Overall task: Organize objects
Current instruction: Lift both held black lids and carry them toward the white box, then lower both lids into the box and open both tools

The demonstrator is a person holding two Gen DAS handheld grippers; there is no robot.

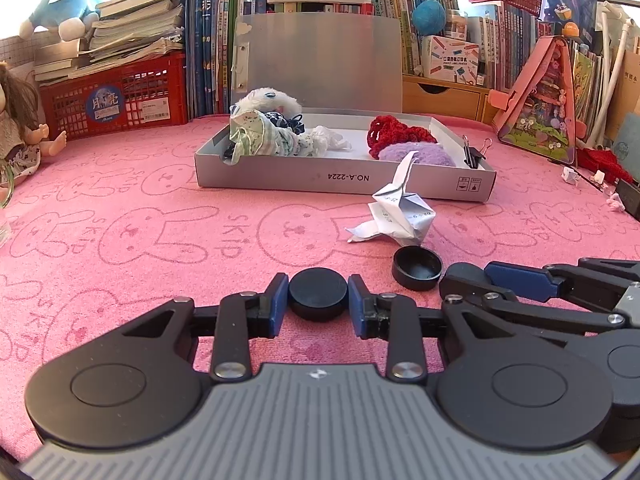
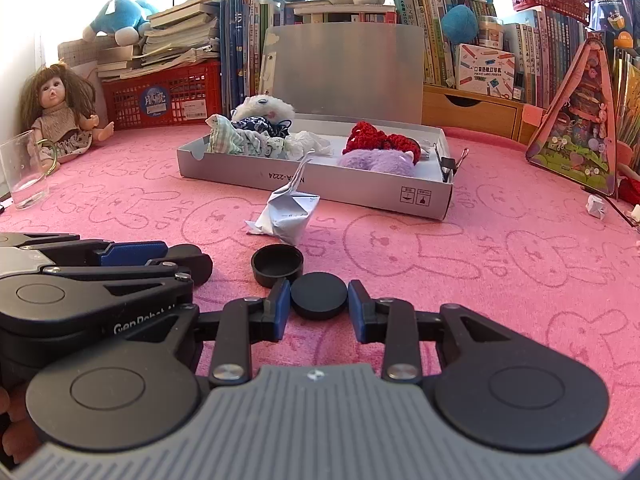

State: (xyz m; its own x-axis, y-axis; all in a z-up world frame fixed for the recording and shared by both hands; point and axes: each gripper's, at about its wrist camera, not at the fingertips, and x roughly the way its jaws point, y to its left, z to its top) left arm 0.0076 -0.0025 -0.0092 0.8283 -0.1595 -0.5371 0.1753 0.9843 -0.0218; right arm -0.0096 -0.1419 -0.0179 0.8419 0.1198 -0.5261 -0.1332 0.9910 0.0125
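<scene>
On the pink rabbit-print cloth (image 1: 160, 208) my left gripper (image 1: 318, 282) is shut on a flat black round lid (image 1: 318, 298), its blue pads pressed to both sides. My right gripper (image 2: 319, 286) is shut the same way on a second black round lid (image 2: 319, 298). Between the two grippers sits a black cap (image 1: 417, 268) (image 2: 277, 264) with its hollow side up. The right gripper (image 1: 480, 278) shows side-on in the left wrist view, and the left gripper (image 2: 180, 260) side-on in the right wrist view. A folded paper figure (image 1: 396, 212) (image 2: 286, 216) lies just beyond the cap.
A grey open box (image 1: 344, 178) (image 2: 320, 184) behind the paper holds cloth bundles, a white plush, red and purple knitted pieces and a binder clip (image 1: 474, 152). A glass mug (image 2: 24, 176) and a doll (image 2: 60, 116) stand far left. A pink triangular case (image 2: 576, 136) leans at right.
</scene>
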